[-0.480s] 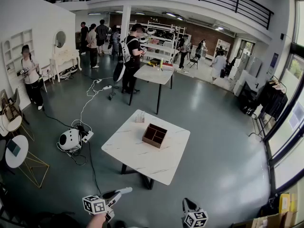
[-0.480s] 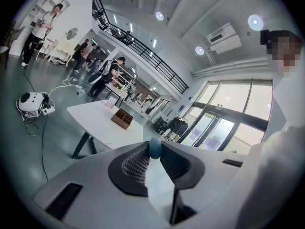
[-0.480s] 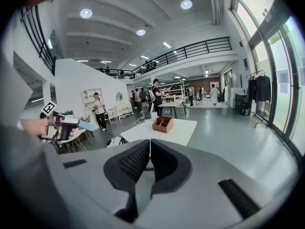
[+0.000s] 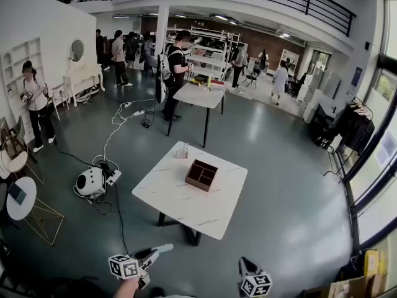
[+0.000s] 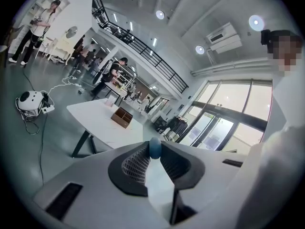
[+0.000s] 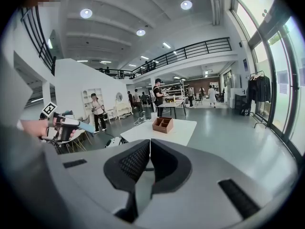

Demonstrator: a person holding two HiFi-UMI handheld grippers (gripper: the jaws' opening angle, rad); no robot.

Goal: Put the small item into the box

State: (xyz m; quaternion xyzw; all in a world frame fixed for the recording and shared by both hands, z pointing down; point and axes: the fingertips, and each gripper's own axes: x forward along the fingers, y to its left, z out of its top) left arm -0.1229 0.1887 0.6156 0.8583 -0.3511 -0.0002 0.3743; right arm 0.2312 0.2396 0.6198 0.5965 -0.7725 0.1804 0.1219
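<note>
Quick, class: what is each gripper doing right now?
Left gripper: closed on a small blue rounded item.
Right gripper: closed, empty.

Left gripper [image 4: 164, 249] and right gripper [image 4: 244, 264] cut off by head view's near edge. Box [image 4: 196, 183] contents too small to determine.

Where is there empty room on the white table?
The near half of the table, this side of the brown box, is bare; so is its left corner. Only the far side is busy: box and clear holder.

Brown box [image 4: 201, 176] on white table [image 4: 186, 210]
</note>
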